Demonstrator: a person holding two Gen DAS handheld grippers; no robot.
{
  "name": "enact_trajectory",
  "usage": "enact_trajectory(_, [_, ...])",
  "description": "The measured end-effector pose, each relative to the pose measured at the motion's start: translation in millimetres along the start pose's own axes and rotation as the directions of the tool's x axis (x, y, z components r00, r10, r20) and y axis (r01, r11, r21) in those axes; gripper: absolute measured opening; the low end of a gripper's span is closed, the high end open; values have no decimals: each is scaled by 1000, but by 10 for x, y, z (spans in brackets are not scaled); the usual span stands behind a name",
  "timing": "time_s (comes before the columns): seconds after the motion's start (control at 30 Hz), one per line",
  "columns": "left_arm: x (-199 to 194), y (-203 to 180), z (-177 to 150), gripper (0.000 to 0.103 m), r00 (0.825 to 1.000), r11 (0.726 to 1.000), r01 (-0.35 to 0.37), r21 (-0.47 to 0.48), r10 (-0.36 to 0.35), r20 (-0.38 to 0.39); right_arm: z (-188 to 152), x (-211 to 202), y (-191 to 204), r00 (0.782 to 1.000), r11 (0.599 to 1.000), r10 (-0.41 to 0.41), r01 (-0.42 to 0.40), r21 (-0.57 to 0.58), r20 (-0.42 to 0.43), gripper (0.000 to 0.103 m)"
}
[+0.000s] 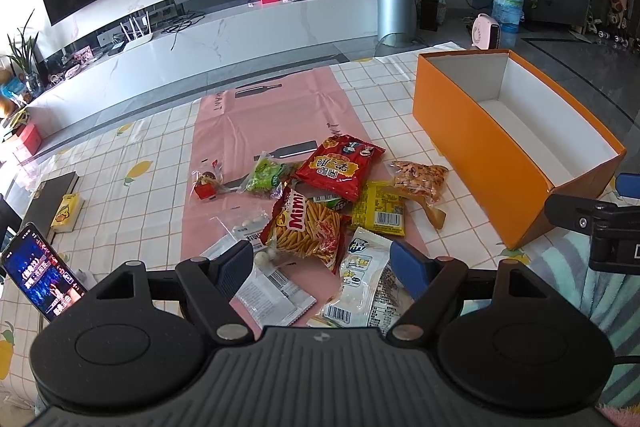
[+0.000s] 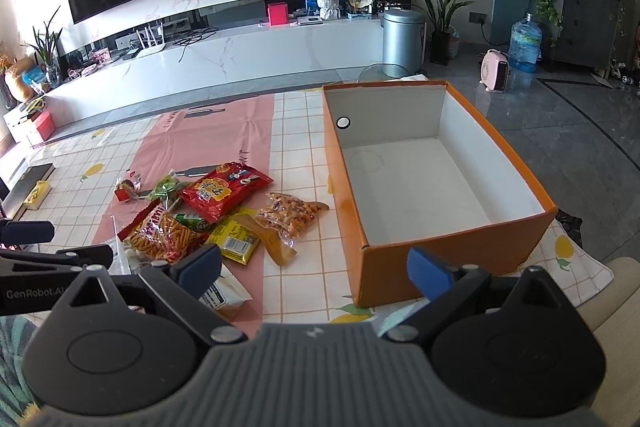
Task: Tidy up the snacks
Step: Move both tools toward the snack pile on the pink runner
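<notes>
- On a tiled-pattern tabletop [image 1: 120,179] overlaid with a pink mat [image 1: 256,123], a loose heap of snack packets is seen beside an empty orange box [image 2: 452,259].
- At the heap's middle, a red packet [image 1: 340,163] is laid partly over a Mimi stick-snack bag [image 1: 308,227]; a yellow packet [image 1: 380,211] and a clear bag of orange crackers [image 1: 418,179] are spread toward the box, a green packet [image 1: 268,175] toward the far left.
- Nearest the cameras, a white-and-yellow pouch [image 1: 360,279] is framed between the fingers of the left gripper [image 1: 324,267].
- Both the left gripper and the right gripper [image 2: 316,271] are held spread wide and tilted downward above the tabletop, with nothing grasped.
- No packet is seen inside the box, so the sorting is judged not yet begun; the approach to a first pick appears to be the step in hand.
- For the next move, a lowering over one packet at the heap's edge is called for, followed by a closing on its crimped seam, so that neighbours are not dragged along.
</notes>
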State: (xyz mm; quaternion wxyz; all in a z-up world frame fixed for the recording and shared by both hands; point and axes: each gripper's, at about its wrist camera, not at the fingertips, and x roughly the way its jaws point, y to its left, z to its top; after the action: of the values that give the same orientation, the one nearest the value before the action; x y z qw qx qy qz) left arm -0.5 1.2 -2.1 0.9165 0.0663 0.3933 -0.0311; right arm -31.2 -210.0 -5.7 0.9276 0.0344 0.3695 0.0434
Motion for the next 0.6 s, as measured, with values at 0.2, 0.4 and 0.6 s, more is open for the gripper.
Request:
enact_trajectory(0.2, [41, 66, -3, 91, 1000, 1000, -1, -10, 1, 4, 12, 7, 23, 1000, 1000, 10, -10, 6, 14, 96])
enact_trajectory(0.4, [59, 122, 5, 91, 1000, 1000, 0, -25, 1, 28, 28, 47, 77, 999, 1000, 25, -25, 0, 22, 93])
enact_trajectory(0.6, [85, 178, 6, 91, 1000, 1000, -11, -27, 12, 24, 28, 98, 146, 998, 998, 65, -65, 5, 1, 84])
